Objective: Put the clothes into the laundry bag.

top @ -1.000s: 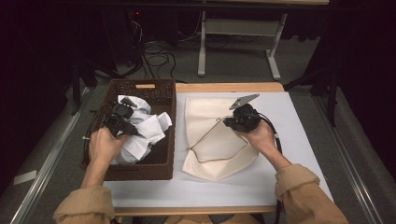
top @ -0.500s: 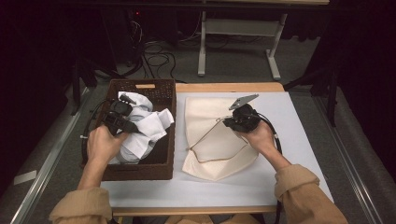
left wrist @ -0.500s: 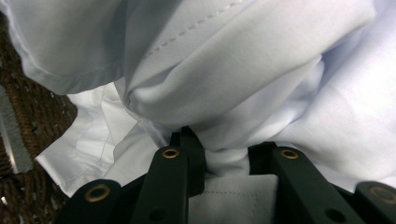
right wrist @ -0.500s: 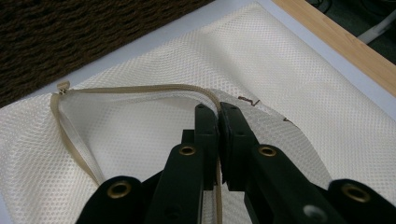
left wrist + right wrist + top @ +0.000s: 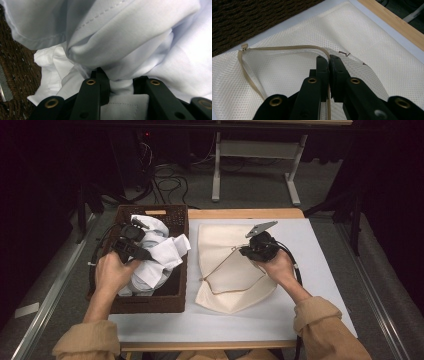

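bare white mat right of the mesh bag; basket wall between bag and shirt

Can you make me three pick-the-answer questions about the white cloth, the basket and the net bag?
1. Where is the white cloth?
A. in the brown basket
B. on the floor
C. inside the mesh bag

2. What colour is the mesh bag?
A. red
B. cream
C. black

3. How is the bag's zipped mouth?
A. zipped shut
B. cut off
C. held open

Answers:
1 A, the high view shows the cloth bunched inside the basket, with the left gripper pinching a fold of it.
2 B, its netting looks cream in the high view and the right gripper view.
3 C, the right gripper is clamped on the zip edge and the mouth gapes.
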The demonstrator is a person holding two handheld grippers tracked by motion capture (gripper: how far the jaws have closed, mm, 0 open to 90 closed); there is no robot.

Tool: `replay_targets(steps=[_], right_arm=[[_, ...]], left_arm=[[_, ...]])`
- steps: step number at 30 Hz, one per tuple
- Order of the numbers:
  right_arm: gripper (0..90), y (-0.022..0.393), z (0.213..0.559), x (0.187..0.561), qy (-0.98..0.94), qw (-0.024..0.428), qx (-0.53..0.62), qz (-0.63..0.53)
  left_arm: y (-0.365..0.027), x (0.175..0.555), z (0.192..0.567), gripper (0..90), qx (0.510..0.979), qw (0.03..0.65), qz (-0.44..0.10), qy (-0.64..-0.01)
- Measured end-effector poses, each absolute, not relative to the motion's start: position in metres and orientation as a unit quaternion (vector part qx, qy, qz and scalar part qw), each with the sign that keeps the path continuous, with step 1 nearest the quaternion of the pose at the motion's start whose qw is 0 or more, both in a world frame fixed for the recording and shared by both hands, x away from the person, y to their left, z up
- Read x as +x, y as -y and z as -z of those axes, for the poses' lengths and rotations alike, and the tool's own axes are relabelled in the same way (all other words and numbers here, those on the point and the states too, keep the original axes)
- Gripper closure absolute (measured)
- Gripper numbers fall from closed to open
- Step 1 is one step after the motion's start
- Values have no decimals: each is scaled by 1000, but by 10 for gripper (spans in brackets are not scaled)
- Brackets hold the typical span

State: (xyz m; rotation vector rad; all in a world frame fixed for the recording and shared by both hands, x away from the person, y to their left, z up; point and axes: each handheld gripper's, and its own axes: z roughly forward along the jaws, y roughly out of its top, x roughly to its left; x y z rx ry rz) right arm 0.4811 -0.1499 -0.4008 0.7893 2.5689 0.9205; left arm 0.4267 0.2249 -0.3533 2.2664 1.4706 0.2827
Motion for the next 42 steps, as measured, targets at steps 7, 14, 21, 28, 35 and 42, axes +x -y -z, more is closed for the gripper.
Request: replay_targets(steps=[7, 14, 21, 28, 35, 42], right_arm=[[870, 150, 401, 481, -896, 152, 271, -319], [870, 150, 402, 480, -895, 149, 277, -317], [870, 150, 405, 478, -892, 151, 284, -317], [870, 151, 403, 472, -892, 157, 289, -309], [870, 147, 402, 468, -894, 163, 286, -305], [870, 149, 402, 471, -892, 161, 290, -307]], left_arm=[[-219, 425, 348, 746, 818, 222, -94, -522], [-221, 422, 345, 747, 816, 231, -82, -523], [-220, 420, 344, 748, 817, 231, -79, -522], [-216, 416, 336, 748, 820, 241, -83, -512], [-214, 407, 313, 749, 818, 274, -86, -499], [-207, 406, 306, 749, 822, 283, -82, -487]])
